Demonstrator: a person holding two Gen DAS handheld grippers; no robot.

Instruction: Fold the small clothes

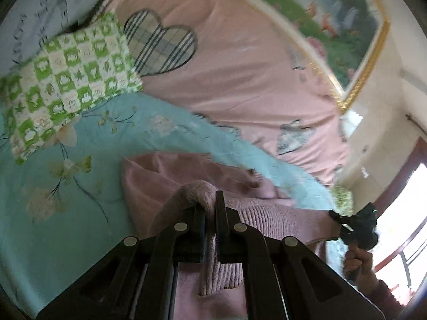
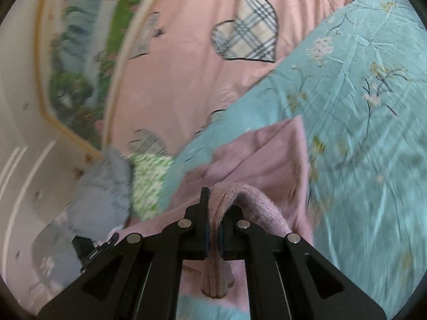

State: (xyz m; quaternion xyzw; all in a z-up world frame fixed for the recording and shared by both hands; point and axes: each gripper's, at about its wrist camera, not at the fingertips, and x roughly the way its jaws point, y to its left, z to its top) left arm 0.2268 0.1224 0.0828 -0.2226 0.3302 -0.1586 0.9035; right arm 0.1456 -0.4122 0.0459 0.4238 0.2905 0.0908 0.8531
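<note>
A pink knit garment (image 1: 165,184) lies on a light blue floral sheet (image 1: 53,186). My left gripper (image 1: 210,200) is shut on a ribbed edge of the garment, and the knit bunches over the left finger. In the right wrist view, my right gripper (image 2: 214,200) is shut on another ribbed edge of the same pink garment (image 2: 267,154), which stretches away over the blue sheet (image 2: 360,106). The right gripper also shows at the right edge of the left wrist view (image 1: 355,226), held in a hand.
A green-and-white checked cushion (image 1: 66,77) lies at the far left. A pink bedcover with plaid hearts (image 1: 240,66) lies beyond the sheet. A gold-framed picture (image 1: 333,26) hangs on the wall. A grey-blue pillow (image 2: 98,194) lies at the left.
</note>
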